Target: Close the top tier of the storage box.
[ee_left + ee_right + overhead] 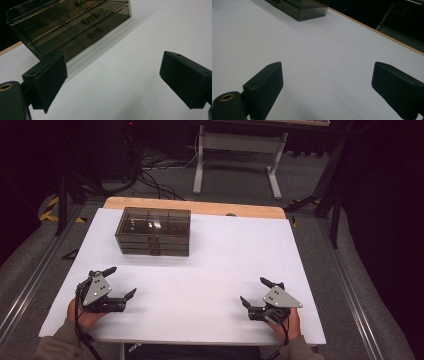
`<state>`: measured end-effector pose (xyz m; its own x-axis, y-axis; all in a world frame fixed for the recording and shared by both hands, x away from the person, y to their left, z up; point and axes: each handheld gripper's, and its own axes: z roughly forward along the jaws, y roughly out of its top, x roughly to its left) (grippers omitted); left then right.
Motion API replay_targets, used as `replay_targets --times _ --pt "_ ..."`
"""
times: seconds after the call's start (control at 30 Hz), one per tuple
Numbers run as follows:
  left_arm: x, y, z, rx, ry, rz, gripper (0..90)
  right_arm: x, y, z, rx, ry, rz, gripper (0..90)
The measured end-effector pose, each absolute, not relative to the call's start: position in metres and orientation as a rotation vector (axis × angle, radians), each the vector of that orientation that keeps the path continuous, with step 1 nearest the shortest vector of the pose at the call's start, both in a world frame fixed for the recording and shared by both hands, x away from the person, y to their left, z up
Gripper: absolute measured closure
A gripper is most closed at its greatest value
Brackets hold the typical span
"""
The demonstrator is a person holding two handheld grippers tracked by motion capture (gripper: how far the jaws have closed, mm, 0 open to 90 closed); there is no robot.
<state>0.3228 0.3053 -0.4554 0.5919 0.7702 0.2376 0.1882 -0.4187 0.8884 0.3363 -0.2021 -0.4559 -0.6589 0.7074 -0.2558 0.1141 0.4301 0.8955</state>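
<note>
Both grippers, left (pixel 121 282) & right (pixel 254 292), jaws wide, empty; approach smoked-plastic drawer box (pixel 154 231) upper left squarely, aim for handles.

- The high view looks forward and down over my whole white table (pixel 210 270).
- My left gripper view sits low, facing the drawer box (pixel 72 27) close by.
- My right gripper view, equally low, catches that box's corner farther off.
</note>
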Motion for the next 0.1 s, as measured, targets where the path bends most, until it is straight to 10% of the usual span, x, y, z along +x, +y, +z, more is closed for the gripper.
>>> replay_targets --times 0.1 --pt "0.3248 0.3058 -0.4549 1.926 0.766 0.818 8.5 0.3342 -0.2036 -0.4563 0.698 2.057 1.216 11.0"
